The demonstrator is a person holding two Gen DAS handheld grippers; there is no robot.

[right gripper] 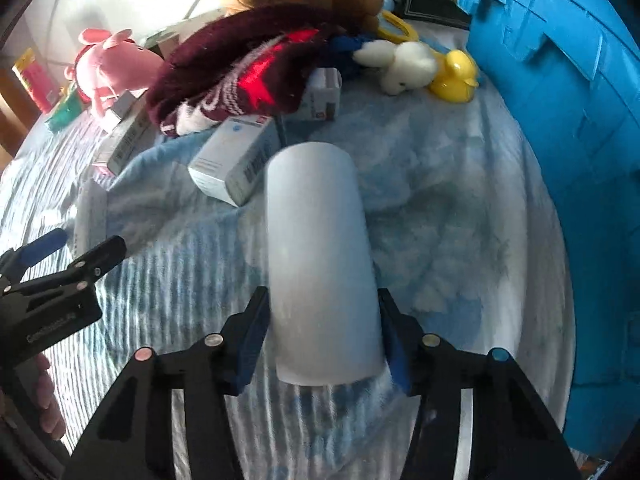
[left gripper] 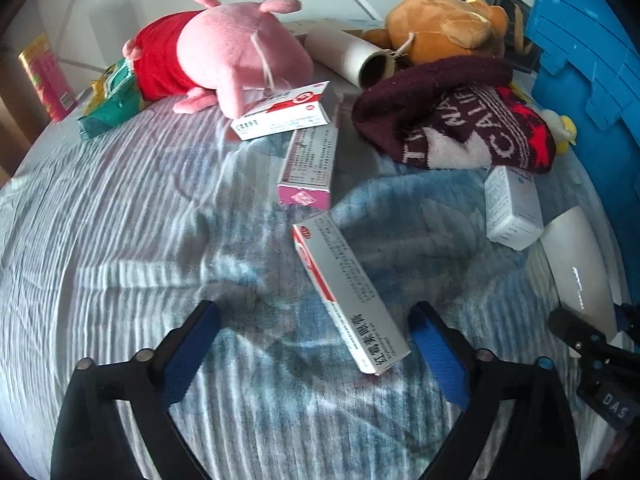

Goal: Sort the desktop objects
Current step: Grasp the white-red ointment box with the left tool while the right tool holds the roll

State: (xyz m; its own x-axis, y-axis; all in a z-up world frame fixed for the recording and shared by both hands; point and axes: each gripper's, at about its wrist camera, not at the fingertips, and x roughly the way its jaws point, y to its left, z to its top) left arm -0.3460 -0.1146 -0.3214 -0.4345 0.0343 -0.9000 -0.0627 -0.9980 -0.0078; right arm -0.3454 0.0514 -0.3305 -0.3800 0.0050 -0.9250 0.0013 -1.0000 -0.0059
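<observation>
1. Right gripper [right gripper: 322, 344]: both blue pads press the sides of a white curved plastic case [right gripper: 320, 256], which is clamped between them and points forward over the striped blue bedspread [right gripper: 160, 280].
2. Left gripper [left gripper: 316, 344]: jaws spread wide and holding nothing; a long red-and-white medicine box [left gripper: 348, 292] lies on the bedspread with its near end between the fingers, closer to the right one.
3. Other boxes: a pink-ended carton [left gripper: 310, 164] lies beyond it, a red-striped white box [left gripper: 286, 112] leans against the pink pig plush [left gripper: 224, 52], and a small white box [left gripper: 512, 208] lies just beside the case.
4. Soft items: a maroon knitted hat [left gripper: 452, 116] lies in front of the brown bear plush [left gripper: 444, 24]; a paper roll [left gripper: 348, 56] lies between the two plush toys.
5. Right margin: a blue plastic crate [right gripper: 560, 120] stands beside a yellow rubber duck [right gripper: 456, 76] and a white plush toy [right gripper: 404, 64].
</observation>
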